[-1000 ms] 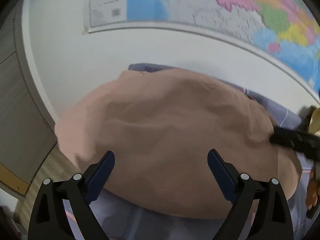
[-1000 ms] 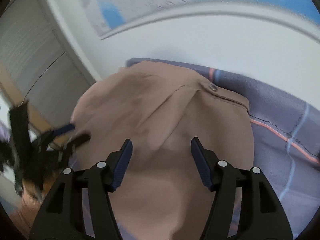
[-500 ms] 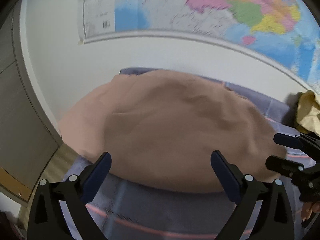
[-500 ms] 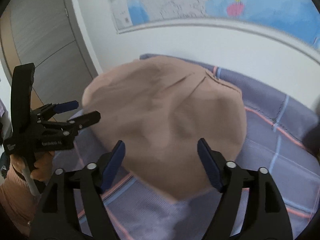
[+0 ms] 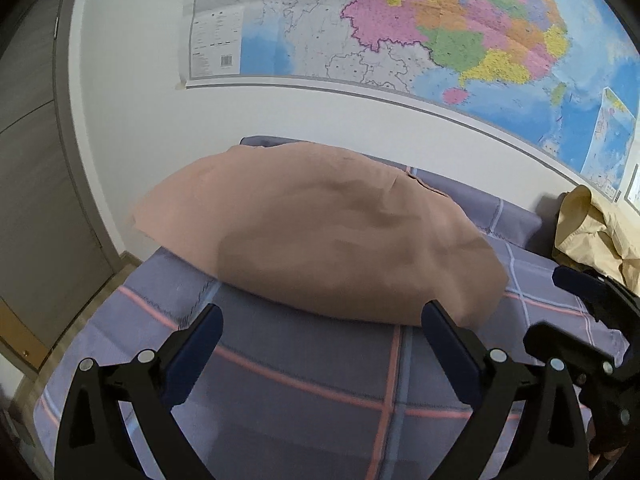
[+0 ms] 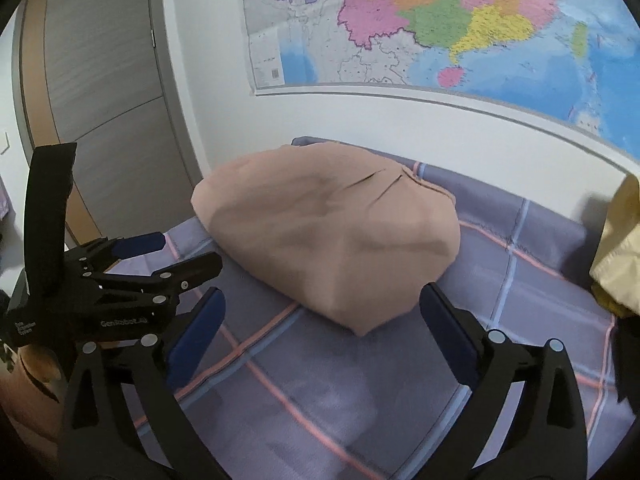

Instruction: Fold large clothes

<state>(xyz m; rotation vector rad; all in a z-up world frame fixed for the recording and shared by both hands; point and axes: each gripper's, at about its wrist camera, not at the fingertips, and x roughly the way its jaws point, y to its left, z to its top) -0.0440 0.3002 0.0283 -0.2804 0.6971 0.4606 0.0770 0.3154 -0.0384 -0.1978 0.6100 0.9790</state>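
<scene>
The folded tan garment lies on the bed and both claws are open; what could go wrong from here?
1. The tan garment has its left corner past the edge of the bed; a nudge could perhaps pull it off.
2. It looks puffy and creased, so the fold may loosen.
3. The left claw and right claw are close together; they could bump. The yellow garment nearby could snag.

a large coloured map (image 5: 400,32) hangs on the white wall (image 5: 132,128); a grey door (image 6: 104,92) stands left, above a wooden floor (image 5: 100,292).
</scene>
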